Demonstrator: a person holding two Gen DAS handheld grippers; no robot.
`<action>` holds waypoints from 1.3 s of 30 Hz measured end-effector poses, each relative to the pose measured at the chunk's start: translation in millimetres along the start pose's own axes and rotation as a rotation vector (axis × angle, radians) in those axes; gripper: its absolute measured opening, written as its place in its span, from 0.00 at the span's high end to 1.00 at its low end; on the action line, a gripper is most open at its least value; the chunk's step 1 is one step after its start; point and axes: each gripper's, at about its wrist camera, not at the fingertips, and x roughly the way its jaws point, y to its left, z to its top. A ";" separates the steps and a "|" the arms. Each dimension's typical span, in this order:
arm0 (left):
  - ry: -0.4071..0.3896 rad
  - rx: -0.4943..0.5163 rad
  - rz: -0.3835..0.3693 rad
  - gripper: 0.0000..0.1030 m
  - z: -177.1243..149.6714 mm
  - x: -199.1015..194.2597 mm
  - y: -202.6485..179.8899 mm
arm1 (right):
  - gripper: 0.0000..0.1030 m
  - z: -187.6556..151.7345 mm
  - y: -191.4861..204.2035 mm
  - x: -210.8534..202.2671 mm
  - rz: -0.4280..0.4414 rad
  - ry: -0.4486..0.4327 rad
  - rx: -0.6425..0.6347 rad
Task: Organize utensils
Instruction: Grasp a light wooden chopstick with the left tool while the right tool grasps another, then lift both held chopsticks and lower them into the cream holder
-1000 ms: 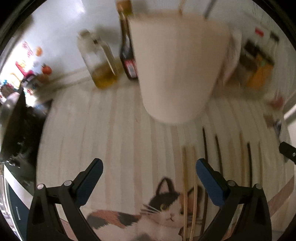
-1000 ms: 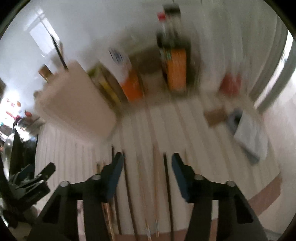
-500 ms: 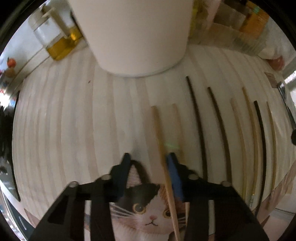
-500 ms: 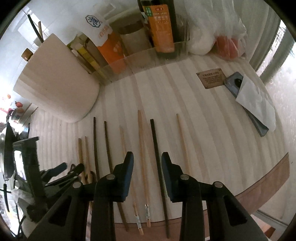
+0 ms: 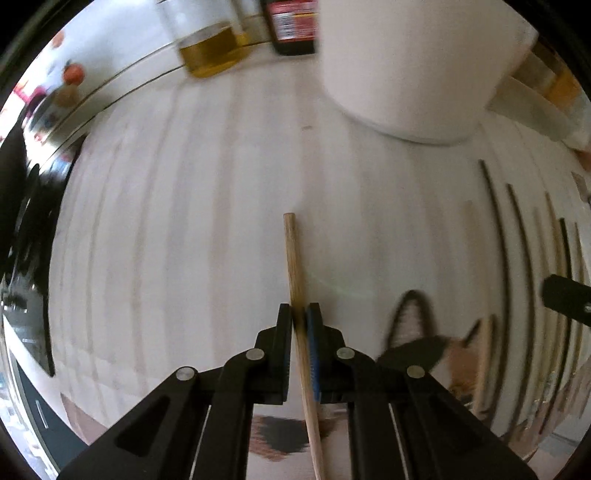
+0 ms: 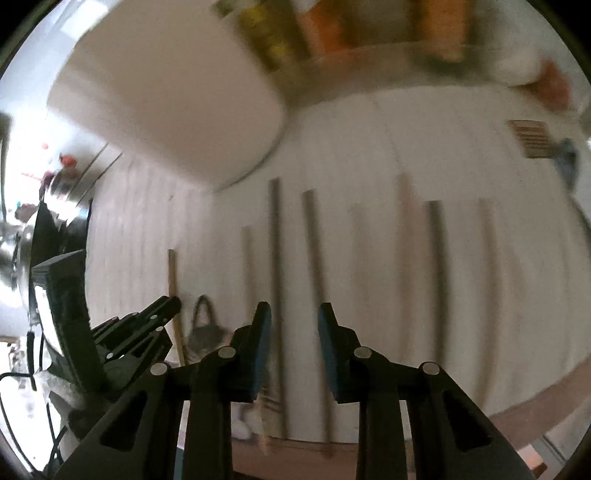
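One red bottle label (image 5: 293, 18), writing unreadable.

1. Left gripper (image 5: 299, 314) at lower centre, jaws clamped on a light wooden chopstick (image 5: 293, 258).
2. Chopstick ran from bottom edge up past the fingertips, tip ending mid-frame over the striped pale mat (image 5: 184, 221).
3. Large white container (image 5: 410, 62) stood upper right on the mat.
4. Oil bottle (image 5: 210, 48) and dark bottle with red label (image 5: 293, 26) at top, behind the mat.
5. Row of dark and light chopsticks (image 5: 517, 258) lay at right, blurred.
6. Cat print (image 5: 424, 332) lower right, partly hidden by the gripper.
7. Black tip of right gripper (image 5: 565, 299) at right edge.
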 end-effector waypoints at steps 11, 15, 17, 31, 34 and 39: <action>0.001 -0.071 -0.022 0.95 6.8 7.0 33.5 | 0.89 13.0 55.9 62.2 -0.191 0.068 -0.184; 0.018 -0.085 -0.065 0.95 9.5 7.8 34.1 | 0.94 9.3 59.2 60.9 -0.207 0.069 -0.213; 0.018 -0.079 -0.082 0.95 12.2 7.7 32.9 | 0.94 3.2 57.7 59.5 -0.214 0.095 -0.227; 0.029 -0.018 -0.101 0.95 13.0 10.2 15.7 | 0.94 -13.1 38.9 50.4 -0.251 0.152 -0.229; 0.028 -0.010 -0.099 0.95 18.1 10.0 9.1 | 0.94 -4.9 42.7 53.9 -0.251 0.151 -0.221; 0.025 -0.005 -0.100 0.95 15.9 11.9 9.1 | 0.94 -9.0 50.3 65.5 -0.267 0.148 -0.223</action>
